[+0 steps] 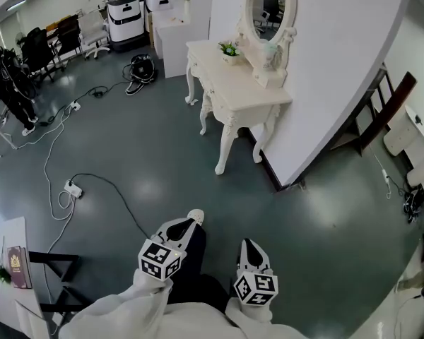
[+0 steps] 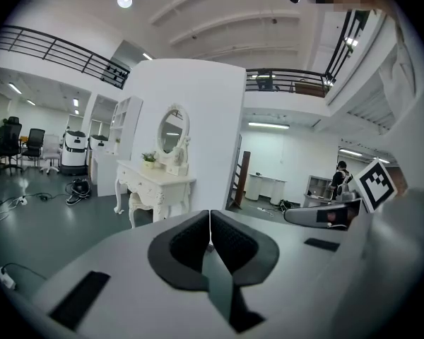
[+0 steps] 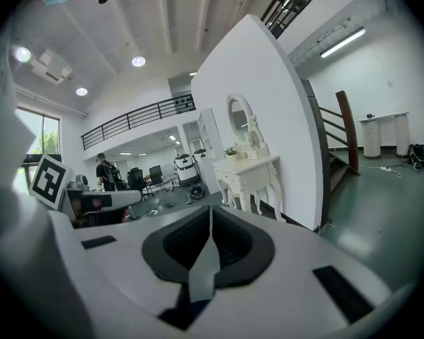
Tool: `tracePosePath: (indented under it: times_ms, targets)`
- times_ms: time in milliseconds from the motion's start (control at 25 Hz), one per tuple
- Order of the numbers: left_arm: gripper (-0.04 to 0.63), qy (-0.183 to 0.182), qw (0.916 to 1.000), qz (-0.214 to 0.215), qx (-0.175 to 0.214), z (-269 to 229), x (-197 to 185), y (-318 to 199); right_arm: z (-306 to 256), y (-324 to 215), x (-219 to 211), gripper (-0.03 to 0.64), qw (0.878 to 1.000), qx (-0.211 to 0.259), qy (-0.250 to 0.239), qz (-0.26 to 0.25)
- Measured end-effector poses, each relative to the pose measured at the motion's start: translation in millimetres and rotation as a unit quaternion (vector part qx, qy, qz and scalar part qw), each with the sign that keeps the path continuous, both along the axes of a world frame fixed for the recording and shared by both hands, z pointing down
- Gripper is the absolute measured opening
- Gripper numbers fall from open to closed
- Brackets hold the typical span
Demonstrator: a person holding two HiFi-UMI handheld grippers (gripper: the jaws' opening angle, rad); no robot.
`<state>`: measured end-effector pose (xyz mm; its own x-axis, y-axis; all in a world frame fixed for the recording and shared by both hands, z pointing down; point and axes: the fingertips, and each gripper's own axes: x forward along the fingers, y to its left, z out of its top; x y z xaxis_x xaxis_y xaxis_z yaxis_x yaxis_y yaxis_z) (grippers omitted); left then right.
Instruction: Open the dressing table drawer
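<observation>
Grey-green floor (image 1: pixel 127 154) fills most of the head view. At its far left a person (image 1: pixel 7 83) in dark clothes stands by some desks, and nearer the middle a white power strip (image 1: pixel 73 188) lies on the floor with cables trailing from it. In the bottom left corner, a dark red book (image 1: pixel 15 265) lies on a white side table (image 1: pixel 0 235).

Low in the middle are the 2 grippers, side by side and apart. The left gripper (image 1: pixel 193 219) has its jaws pressed together with nothing between them, as its own view shows (image 2: pixel 210 228). Just to its right, the right gripper (image 1: pixel 249 246) likewise has its jaws closed flat on each other and empty (image 3: pixel 210 224).

Both point toward the white dressing table (image 1: pixel 240 94), which stands well apart from them against a white wall (image 1: pixel 339 83). It has an oval mirror (image 1: pixel 268 6) and a small potted plant (image 1: pixel 230 49) on top. The drawer is too small to pick out on the carved front. Neither gripper touches the table. To the right of the wall, dark wooden stairs (image 1: pixel 385 108) lean upward.
</observation>
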<state>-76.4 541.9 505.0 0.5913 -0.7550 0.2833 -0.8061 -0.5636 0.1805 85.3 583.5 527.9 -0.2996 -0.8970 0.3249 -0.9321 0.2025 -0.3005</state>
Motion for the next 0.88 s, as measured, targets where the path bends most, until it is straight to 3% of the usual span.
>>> tracePosePath:
  times_ms: [400, 880]
  targets:
    - [0.018, 0.011, 0.9999, 0.006, -0.004, 10, 13, -64, 4, -61, 11, 0.037, 1.000, -0.001, 0.013, 0.006]
    - [0.018, 0.005, 0.9994, 0.033, -0.001, -1, 17, -182, -12, -178, 11, 0.038, 1.000, -0.002, 0.018, 0.022]
